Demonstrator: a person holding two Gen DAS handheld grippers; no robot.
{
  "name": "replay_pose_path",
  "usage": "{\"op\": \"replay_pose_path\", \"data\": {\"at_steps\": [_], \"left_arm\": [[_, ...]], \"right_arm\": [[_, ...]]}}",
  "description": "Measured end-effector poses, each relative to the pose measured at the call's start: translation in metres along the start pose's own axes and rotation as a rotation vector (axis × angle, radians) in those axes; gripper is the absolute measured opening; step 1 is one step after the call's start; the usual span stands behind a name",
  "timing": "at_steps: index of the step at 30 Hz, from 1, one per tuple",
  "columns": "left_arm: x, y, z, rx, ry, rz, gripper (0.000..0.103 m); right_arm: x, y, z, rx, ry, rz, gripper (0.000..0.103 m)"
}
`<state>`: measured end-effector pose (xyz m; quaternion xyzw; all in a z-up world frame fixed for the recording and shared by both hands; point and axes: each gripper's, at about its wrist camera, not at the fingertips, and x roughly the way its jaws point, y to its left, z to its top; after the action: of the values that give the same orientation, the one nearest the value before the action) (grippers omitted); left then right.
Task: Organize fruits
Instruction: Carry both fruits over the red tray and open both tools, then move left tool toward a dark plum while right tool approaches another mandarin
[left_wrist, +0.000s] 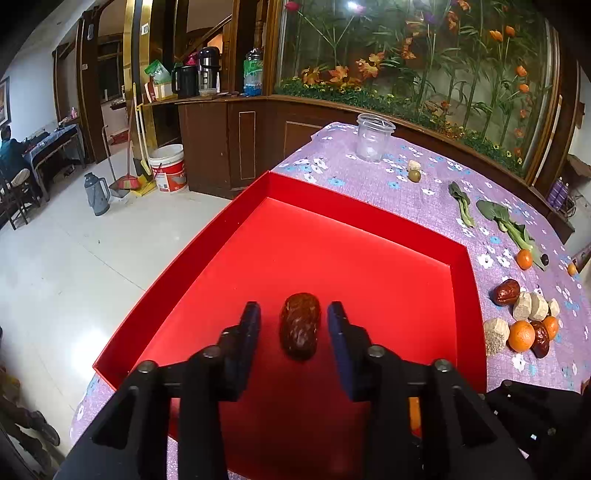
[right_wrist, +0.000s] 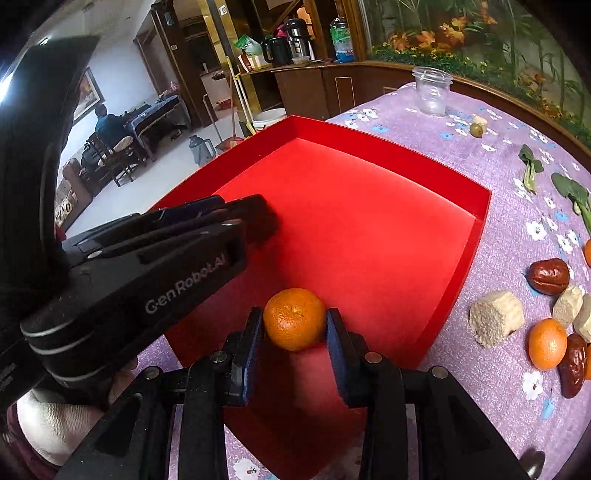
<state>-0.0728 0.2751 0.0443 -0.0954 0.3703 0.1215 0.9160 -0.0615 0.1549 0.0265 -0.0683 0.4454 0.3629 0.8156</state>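
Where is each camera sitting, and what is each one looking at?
Left wrist: sits on the left hand-held gripper, looking down along its open fingers at a red date in the red tray.
Right wrist: sits on the right hand-held gripper, whose fingers hold an orange; the left gripper shows too.
Both share the tray, the clear cup and the purple tablecloth.

In the right wrist view, the left gripper (right_wrist: 258, 218) covers the near left part of the red tray (right_wrist: 369, 206), so the date it stands over is hidden. At the right picture edge beside the tray, one orange fruit (right_wrist: 587, 253) is cut off. The person's hand (right_wrist: 55, 424) below the left gripper shows only partly.
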Motion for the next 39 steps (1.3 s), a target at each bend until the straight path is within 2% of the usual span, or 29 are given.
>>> {"op": "replay_pose_path", "data": {"at_steps": [4, 5, 6, 9, 11, 20, 25, 29, 34, 39], "left_arm": [[-0.005, -0.002, 0.001, 0.0, -0.009, 0.002, 0.048], [-0.006, -0.002, 0.001, 0.0, -0.011, 0.004, 0.052], [-0.008, -0.003, 0.001, -0.001, -0.014, 0.006, 0.057], [-0.014, -0.004, 0.002, -0.005, -0.027, 0.007, 0.063], [-0.021, -0.005, 0.004, -0.005, -0.038, 0.011, 0.067], [-0.052, -0.023, 0.0, 0.046, -0.081, 0.019, 0.069], [-0.07, -0.041, -0.005, 0.089, -0.097, -0.008, 0.075], [-0.082, -0.051, -0.007, 0.088, -0.092, -0.054, 0.076], [-0.09, -0.069, -0.015, 0.105, -0.091, -0.094, 0.077], [-0.082, -0.109, -0.034, 0.168, -0.024, -0.208, 0.077]], "right_arm": [[0.001, -0.004, 0.002, 0.0, 0.0, 0.012, 0.038], [0.0, -0.004, 0.002, 0.002, -0.002, 0.018, 0.039], [-0.003, -0.003, 0.0, 0.004, -0.007, 0.021, 0.04], [-0.013, 0.0, -0.002, 0.005, -0.035, 0.022, 0.048], [-0.017, 0.001, -0.002, 0.004, -0.053, 0.018, 0.051], [-0.05, -0.003, -0.016, 0.022, -0.127, 0.015, 0.054], [-0.073, -0.019, -0.031, 0.06, -0.167, -0.003, 0.055], [-0.1, -0.046, -0.05, 0.119, -0.211, -0.055, 0.057], [-0.144, -0.106, -0.094, 0.249, -0.268, -0.182, 0.066], [-0.175, -0.154, -0.135, 0.371, -0.26, -0.286, 0.066]]}}
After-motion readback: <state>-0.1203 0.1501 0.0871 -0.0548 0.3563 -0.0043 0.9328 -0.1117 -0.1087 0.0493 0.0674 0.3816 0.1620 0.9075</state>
